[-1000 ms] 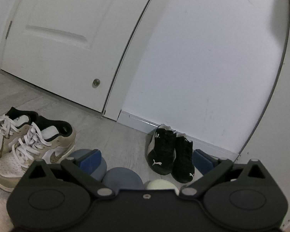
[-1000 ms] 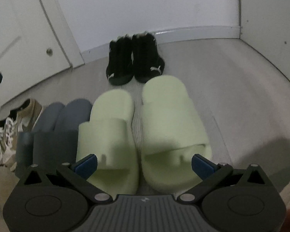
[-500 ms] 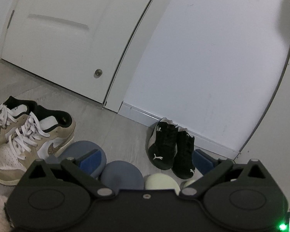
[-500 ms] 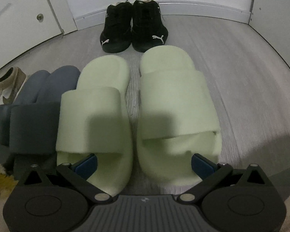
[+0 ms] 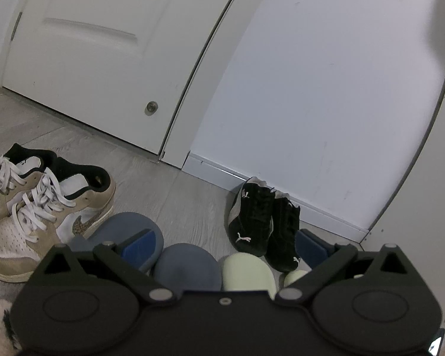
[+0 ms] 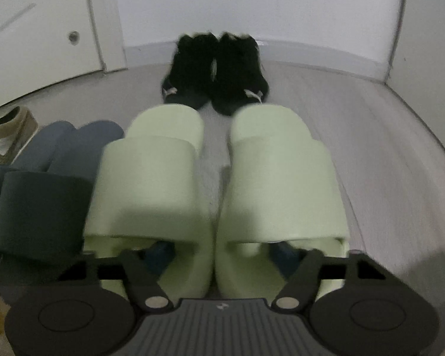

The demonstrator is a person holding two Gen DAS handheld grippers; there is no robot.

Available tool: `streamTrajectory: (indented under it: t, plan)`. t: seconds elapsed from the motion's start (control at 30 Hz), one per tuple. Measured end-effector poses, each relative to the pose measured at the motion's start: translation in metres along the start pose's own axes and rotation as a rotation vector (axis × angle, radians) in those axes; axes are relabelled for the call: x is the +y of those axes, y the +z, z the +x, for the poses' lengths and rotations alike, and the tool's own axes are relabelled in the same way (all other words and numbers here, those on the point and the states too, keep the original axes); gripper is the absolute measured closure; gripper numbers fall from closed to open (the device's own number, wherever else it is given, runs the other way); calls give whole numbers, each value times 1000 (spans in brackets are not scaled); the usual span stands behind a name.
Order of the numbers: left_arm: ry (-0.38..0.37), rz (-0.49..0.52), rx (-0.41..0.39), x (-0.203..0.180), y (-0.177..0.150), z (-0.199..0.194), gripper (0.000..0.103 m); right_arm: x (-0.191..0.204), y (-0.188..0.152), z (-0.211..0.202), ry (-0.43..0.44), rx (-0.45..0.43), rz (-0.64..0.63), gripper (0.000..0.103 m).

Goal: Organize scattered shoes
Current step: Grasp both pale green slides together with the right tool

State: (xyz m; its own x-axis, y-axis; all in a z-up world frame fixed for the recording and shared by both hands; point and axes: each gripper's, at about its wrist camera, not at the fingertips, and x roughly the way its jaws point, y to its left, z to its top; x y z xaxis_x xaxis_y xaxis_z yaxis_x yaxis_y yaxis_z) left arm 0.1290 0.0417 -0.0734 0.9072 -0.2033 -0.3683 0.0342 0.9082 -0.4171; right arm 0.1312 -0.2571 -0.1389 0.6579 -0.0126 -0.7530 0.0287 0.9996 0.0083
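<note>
The right gripper point(image 6: 221, 250) was spread wide over the heels of the green slides point(image 6: 151, 184), one blue finger point(image 6: 160, 252) reaching into the heel opening of each slide, though blur made it hard to say whether the fingers touched the foam. It had closed on nothing. The two slides lay side by side directly ahead of it, toes pointing away, a narrow strip of floor point(image 6: 370, 136) between them. Just left of them lay the blue slides point(image 6: 44, 195), also paired and parallel. Beyond the green toes stood the black sneakers point(image 6: 213, 74), side by side near the baseboard point(image 6: 311, 50). Far left of the gripper, a tan sneaker showed at the frame edge.

The left gripper point(image 5: 222, 244) hung open and empty above the floor, its fingers point(image 5: 139, 241) well apart. Just past its fingers the rounded toes of the blue slides point(image 5: 187, 262) and green slides point(image 5: 246, 271) peeked up. Left of it sat the tan sneakers point(image 5: 44, 213) with white laces, side by side. Ahead and slightly right, the black sneakers point(image 5: 255, 222) stood against the baseboard point(image 5: 210, 169) under the white wall point(image 5: 326, 89), with a white door point(image 5: 103, 44) farther left.
</note>
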Motion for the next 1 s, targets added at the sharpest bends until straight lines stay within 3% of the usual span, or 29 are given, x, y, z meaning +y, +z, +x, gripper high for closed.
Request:
streamTrajectory:
  t: [0.23,0.3,0.43,0.53,0.77,1.0]
  plan:
    - [5,-9,0,0,1,1,1,-8,0,-4,4,-39,50,48]
    - [7,-12,4,1,1,1,1,-9,1,-8,-15,-86,64,52]
    - [12,-19,4,1,1,2,1,-6,1,-29,-99,-288,14,59]
    - [15,-24,4,1,1,2,1,-6,2,-29,-126,-341,-22,58]
    - [20,-32,12,2,1,4,1,-3,9,-20,-121,-343,-68,58]
    - [36,-47,29,4,0,7,1,-17,24,-6,-121,-315,36,53]
